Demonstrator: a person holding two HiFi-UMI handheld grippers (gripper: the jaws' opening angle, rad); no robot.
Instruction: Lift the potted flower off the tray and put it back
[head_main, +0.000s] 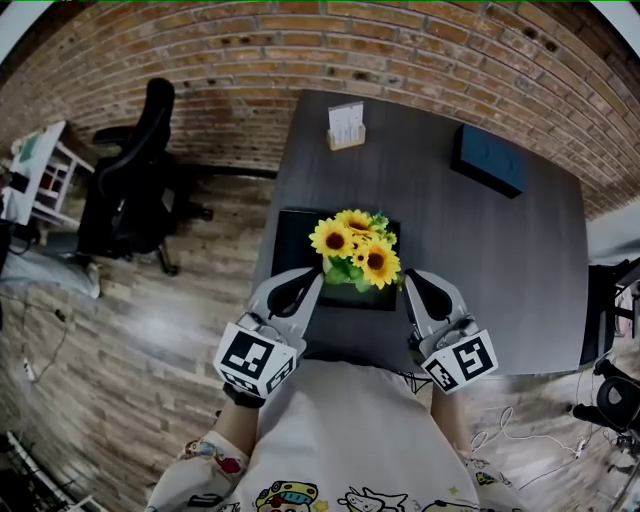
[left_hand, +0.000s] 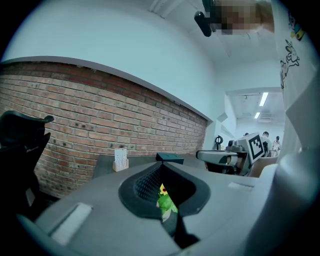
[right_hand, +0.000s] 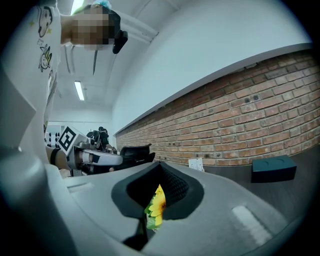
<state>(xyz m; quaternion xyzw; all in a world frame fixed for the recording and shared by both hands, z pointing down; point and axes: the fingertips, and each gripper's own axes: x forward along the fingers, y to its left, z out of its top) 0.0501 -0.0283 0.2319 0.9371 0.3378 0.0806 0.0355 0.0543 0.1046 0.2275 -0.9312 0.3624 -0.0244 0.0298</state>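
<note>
A potted flower (head_main: 357, 250) with yellow sunflower heads and green leaves stands on a black tray (head_main: 295, 235) on the dark grey table (head_main: 500, 270). My left gripper (head_main: 316, 274) is shut with nothing in it, just left of the pot at the tray's near edge. My right gripper (head_main: 408, 276) is shut and holds nothing, just right of the pot. In the left gripper view the closed jaws (left_hand: 160, 167) leave a slit through which green leaves (left_hand: 165, 201) show. In the right gripper view a sunflower (right_hand: 156, 206) shows below the closed jaws (right_hand: 159, 165).
A small card holder (head_main: 346, 126) stands at the table's far edge. A dark teal box (head_main: 490, 158) lies at the far right. A black office chair (head_main: 135, 180) stands on the wooden floor to the left. A brick wall (head_main: 300, 40) runs behind the table.
</note>
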